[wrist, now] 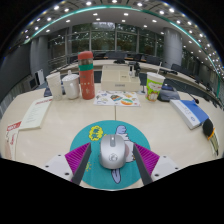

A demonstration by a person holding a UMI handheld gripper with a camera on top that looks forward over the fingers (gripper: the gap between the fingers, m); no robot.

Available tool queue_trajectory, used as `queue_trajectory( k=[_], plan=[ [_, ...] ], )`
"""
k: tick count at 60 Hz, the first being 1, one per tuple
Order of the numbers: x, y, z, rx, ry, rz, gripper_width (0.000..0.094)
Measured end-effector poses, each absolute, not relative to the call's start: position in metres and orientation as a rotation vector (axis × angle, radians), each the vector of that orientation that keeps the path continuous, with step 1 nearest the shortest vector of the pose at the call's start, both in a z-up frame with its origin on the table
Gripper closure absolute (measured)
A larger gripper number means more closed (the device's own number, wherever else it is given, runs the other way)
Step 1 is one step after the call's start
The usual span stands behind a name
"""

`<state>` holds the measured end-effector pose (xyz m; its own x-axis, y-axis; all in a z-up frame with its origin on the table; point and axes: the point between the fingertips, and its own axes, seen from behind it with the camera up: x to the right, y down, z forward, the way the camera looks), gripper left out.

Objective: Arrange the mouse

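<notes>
A grey and white computer mouse (114, 152) lies on a round teal mouse pad (92, 163) at the near edge of a pale table (60, 128). My gripper (115, 146) is low over the pad with the mouse between its two fingers. The magenta pads (79, 157) flank it on both sides. A narrow gap shows between the mouse and the right finger, and the left finger is very close to its side. The mouse rests on the pad, so the gripper is open around it.
Beyond the mouse pad stand a tall red canister (87, 75), white cups (69, 86) and a green and white cup (154, 87). A colourful sheet (118, 98) lies mid-table, a booklet (33, 114) to the left, and a blue and white book (194, 112) to the right.
</notes>
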<state>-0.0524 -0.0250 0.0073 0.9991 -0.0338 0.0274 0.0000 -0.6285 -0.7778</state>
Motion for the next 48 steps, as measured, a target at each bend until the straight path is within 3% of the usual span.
queue_trajectory(
  k=[26, 48],
  plan=[
    [-0.086, -0.193, 0.161, -2.182, 0.049, -0.063, 0.0081],
    [-0.083, -0.321, 0.199, -2.138, 0.019, -0.132, 0.0080]
  ],
)
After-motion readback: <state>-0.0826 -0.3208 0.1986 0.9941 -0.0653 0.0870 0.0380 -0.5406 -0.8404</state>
